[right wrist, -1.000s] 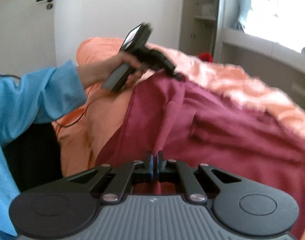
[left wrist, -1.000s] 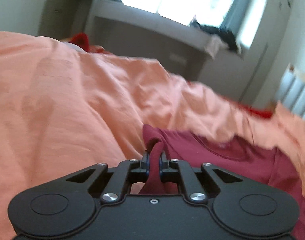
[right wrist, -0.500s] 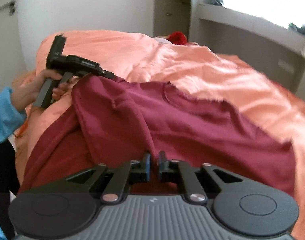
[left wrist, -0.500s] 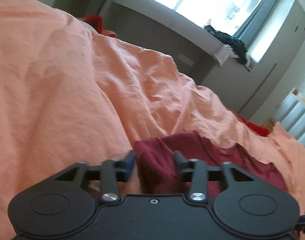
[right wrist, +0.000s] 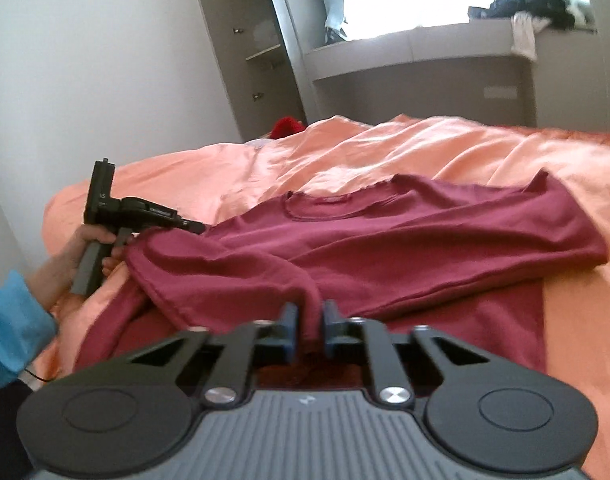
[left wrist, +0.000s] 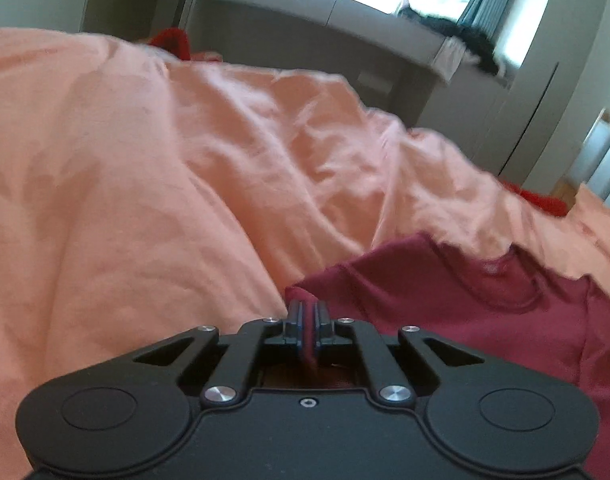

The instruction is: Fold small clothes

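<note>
Left wrist view: left gripper (left wrist: 308, 316), black plastic with dark-blue pads, is clamped tight on a thin bunched ridge of the shirt (left wrist: 465, 312). The shirt is dark red soft knit; it lies near right on the bedcover (left wrist: 145, 200), round neckline with a stitched rim facing up, and the pinched bit is at its near left corner. The bedcover is peach-orange, thin, matte and heavily creased, with a rounded hump filling the left.

Right wrist view: the shirt is spread sideways across the middle of the bed, one sleeve stretching far right to a pointed corner, hems double-stitched, the near-left part folded over in loose rolls. Right gripper (right wrist: 309, 320): jaws a narrow gap apart and closing, with a narrow upright tuck of the shirt between the pads; the pads don't visibly press on it. At far left a hand (right wrist: 93, 248) with a light-blue sleeve (right wrist: 9, 332) grips the other tool's grey handle, its tip on the shirt's left edge. A fuzzy red lump (right wrist: 287, 126) sits at the far edge of the bed. Dark and white crumpled clothes (right wrist: 537, 4) are heaped on the grey window ledge, blurry.
</note>
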Available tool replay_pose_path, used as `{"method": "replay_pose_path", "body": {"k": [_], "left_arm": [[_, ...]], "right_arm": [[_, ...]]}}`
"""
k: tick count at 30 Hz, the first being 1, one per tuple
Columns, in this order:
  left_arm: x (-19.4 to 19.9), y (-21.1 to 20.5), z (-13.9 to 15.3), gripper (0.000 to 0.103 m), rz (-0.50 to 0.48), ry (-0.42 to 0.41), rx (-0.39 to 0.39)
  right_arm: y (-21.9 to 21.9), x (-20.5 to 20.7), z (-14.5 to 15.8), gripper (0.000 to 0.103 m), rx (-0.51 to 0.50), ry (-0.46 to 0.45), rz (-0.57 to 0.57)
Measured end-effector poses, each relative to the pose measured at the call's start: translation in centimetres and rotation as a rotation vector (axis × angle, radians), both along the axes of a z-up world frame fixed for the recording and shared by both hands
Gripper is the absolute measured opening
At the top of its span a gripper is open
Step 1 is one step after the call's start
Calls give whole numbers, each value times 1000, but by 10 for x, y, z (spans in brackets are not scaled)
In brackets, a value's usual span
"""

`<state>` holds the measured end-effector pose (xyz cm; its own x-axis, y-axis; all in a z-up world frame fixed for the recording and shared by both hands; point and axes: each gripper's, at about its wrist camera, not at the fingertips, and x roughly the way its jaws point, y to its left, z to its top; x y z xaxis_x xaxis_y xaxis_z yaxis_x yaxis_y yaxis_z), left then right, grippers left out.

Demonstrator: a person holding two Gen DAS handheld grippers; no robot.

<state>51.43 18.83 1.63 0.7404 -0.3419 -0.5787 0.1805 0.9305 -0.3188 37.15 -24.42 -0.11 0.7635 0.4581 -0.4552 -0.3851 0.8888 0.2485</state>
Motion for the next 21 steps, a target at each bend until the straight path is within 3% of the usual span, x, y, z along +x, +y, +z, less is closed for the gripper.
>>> {"method": "replay_pose_path", "body": {"k": [3, 5, 8, 12, 14, 16, 17, 18, 19, 21], "left_arm": [[-18, 13, 10, 4, 17, -166, -109], [-25, 20, 12, 4, 42, -217, -157], [-20, 19, 6, 5, 74, -171, -138], [-12, 15, 1, 7, 91, -110, -103], [-14, 20, 1, 17, 105, -99, -129], [-17, 26, 3, 40, 94, -79, -167], [-21, 28, 4, 46, 87, -72, -173], [-25, 29, 6, 55, 77, -65, -172], [-30, 28, 9, 61, 60, -61, -164], [-40, 24, 15, 65, 9, -47, -132]], "right_arm": [[-2, -7, 8, 5, -10, -68, -23], [-2, -13, 16, 5, -15, -130, -37], [-4, -15, 20, 5, -16, -157, -49], [-9, -6, 7, 5, 2, -100, -62], [-10, -5, -2, 5, 7, -81, -62], [-12, -6, -8, 11, 43, -64, -49], [-14, -8, -9, 13, 68, -60, -44], [-16, -9, -10, 18, 87, -58, -39], [-16, -10, -10, 30, 98, -61, -33], [-18, -15, -11, 42, 116, -73, -19]]}}
